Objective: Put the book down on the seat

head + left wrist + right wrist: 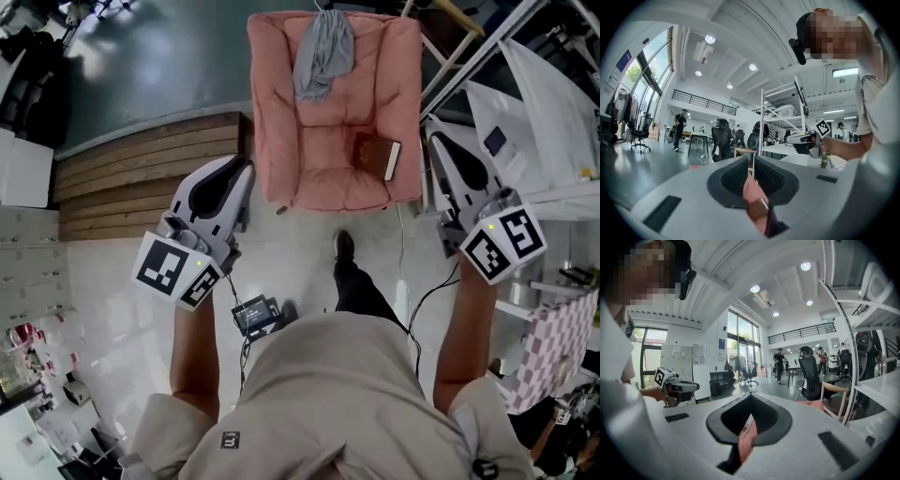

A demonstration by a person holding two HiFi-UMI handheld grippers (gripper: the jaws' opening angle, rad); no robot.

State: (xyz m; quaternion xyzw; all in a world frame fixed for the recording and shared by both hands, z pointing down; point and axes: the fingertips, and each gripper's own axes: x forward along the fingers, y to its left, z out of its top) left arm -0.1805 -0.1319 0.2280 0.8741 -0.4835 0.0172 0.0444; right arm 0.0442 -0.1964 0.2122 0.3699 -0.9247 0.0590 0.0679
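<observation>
So, quick rundown of this one:

- The brown hardcover book (377, 155) sits on the seat of the pink cushioned armchair (319, 164). It's over on the seat's right side, tipped up against the right armrest with its pale page edge facing right. Neither gripper is touching it.
- A grey cloth (324, 52) is draped over the top of the chair's back.
- The left gripper (247, 169) is held out in front of the person on a bare, stretched-out forearm. It points toward the chair, and in the head view its tips sit just beside the left armrest. Its black-and-white marker cube (178, 267) is at the near end.
- In the left gripper view the jaws look closed with nothing clamped, as far as I can tell. Only a narrow slit is left, and the pink chair and the book show through it from well beyond.
- The right gripper (434, 131) is off to the right of the chair, also on an extended forearm and pointing forward. In the right gripper view its jaws are closed on nothing, with just a sliver of pink chair in the slit.
- Both grippers are held roughly level, side by side but well apart, and each one shows up in the other's view.
- The person stands facing the chair, with one black shoe (344, 246) on the white floor (291, 244).
</observation>
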